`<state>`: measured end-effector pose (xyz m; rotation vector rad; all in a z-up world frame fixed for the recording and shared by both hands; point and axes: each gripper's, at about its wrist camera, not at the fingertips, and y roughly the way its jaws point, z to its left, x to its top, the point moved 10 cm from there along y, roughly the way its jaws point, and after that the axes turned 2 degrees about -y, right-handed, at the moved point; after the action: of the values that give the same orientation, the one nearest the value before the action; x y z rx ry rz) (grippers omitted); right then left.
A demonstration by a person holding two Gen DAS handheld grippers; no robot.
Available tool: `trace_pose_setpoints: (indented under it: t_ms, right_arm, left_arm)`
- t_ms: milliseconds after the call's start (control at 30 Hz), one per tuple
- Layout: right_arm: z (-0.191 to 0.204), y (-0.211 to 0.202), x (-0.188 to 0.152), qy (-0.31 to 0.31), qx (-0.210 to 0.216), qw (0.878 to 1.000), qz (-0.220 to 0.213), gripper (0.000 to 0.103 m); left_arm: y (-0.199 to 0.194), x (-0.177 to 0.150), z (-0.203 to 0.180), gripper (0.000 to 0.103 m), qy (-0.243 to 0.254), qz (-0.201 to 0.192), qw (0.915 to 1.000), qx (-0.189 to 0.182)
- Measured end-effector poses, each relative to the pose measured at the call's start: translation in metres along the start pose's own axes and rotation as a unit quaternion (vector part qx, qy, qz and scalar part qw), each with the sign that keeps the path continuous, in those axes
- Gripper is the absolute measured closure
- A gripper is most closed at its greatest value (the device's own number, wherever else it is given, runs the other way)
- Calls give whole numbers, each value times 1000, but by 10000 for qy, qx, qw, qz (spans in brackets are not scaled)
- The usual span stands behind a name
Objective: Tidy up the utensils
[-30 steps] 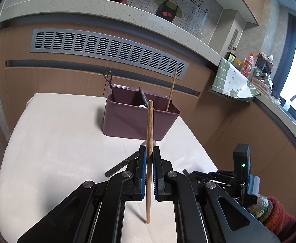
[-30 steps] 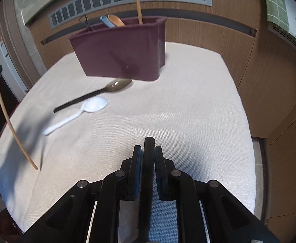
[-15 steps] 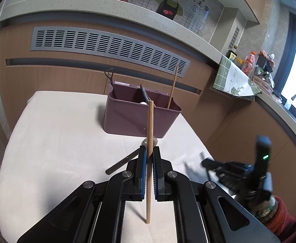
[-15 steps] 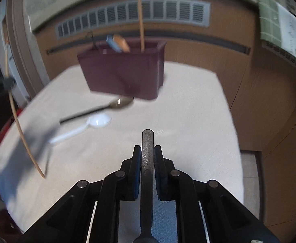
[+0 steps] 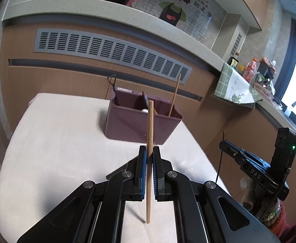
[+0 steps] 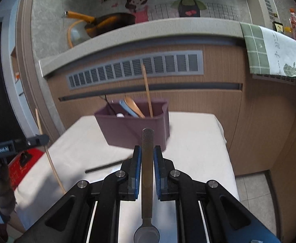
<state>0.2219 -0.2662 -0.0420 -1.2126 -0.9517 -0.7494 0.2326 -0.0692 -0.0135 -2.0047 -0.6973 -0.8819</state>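
My left gripper (image 5: 149, 151) is shut on a wooden chopstick (image 5: 150, 125) held upright above the white tablecloth (image 5: 56, 141). My right gripper (image 6: 147, 151) is shut on a metal spoon (image 6: 147, 162), handle pointing forward, bowl near the camera. A maroon utensil holder (image 5: 139, 123) stands ahead at the table's far side; it also shows in the right wrist view (image 6: 133, 127). It holds a chopstick (image 6: 147, 89), a wooden spoon (image 6: 134, 106), a blue utensil and a black wire-handled one. A dark-handled utensil (image 6: 105, 167) lies on the cloth, partly hidden behind my fingers.
A wooden counter front with a grey vent (image 5: 111, 50) rises right behind the table. A green checked towel (image 6: 269, 48) hangs over the counter on the right. The table's right edge drops to a tiled floor (image 6: 251, 190). The right gripper is seen at right in the left wrist view (image 5: 255, 170).
My right gripper has risen from the cloth with the spoon and tilted up, now facing the holder. The left gripper with the chopstick has barely moved.
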Motion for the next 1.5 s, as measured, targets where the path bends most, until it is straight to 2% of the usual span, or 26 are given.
trace_pose_setpoints:
  t_ms: [100,233,333,433,500,633,733,1033,1167,1233,1300,1433,1500]
  right_arm:
    - [2,-8,32,-125,-101,9994,-293,92]
    - [5,-27,120,-343,-269,9923,-1157,92]
    - [2,-32,181,-232,-470,9829,-1767,92]
    - [-2,-27,215,-50,-461,9761,-2123,92]
    - [-3,-20,224,-76,-527,9720,-2288,92]
    - [1,7,224,-252,-611,9671,-2457,92]
    - [-1,32,221,-292,-623,9693,-2361,92]
    - [-27,109,180,41,-528,9811,-1863,92]
    - [-32,132,149,244,-360,9881,-1475,92]
    - [-32,138,137,254,-333,9908,-1286,92]
    - [-28,144,123,159,-252,9946,-995,91]
    - [-21,145,103,57,5,9989,-469,89]
    - [-17,140,97,13,21,9994,-355,86]
  left_arm:
    - [-9,37,-9,97,97,-290,9995,-53]
    - [-24,113,-30,97,528,-1007,9935,85]
    - [-23,156,-32,97,398,-1282,9909,10]
    - [-17,182,-30,97,460,-1528,9872,5]
    - [-10,193,-27,97,535,-1685,9842,52]
    - [15,208,-15,97,565,-1799,9820,106]
    - [45,212,-5,97,597,-1620,9849,135]
    - [120,182,37,97,89,-1038,9946,-7]
    - [141,155,40,93,149,-692,9975,-40]
    - [149,141,39,83,168,-414,9990,-31]
    - [153,128,39,67,101,-184,9997,-112]
    - [141,113,37,56,31,-127,9998,-177]
    - [128,108,37,50,19,-206,9998,-80]
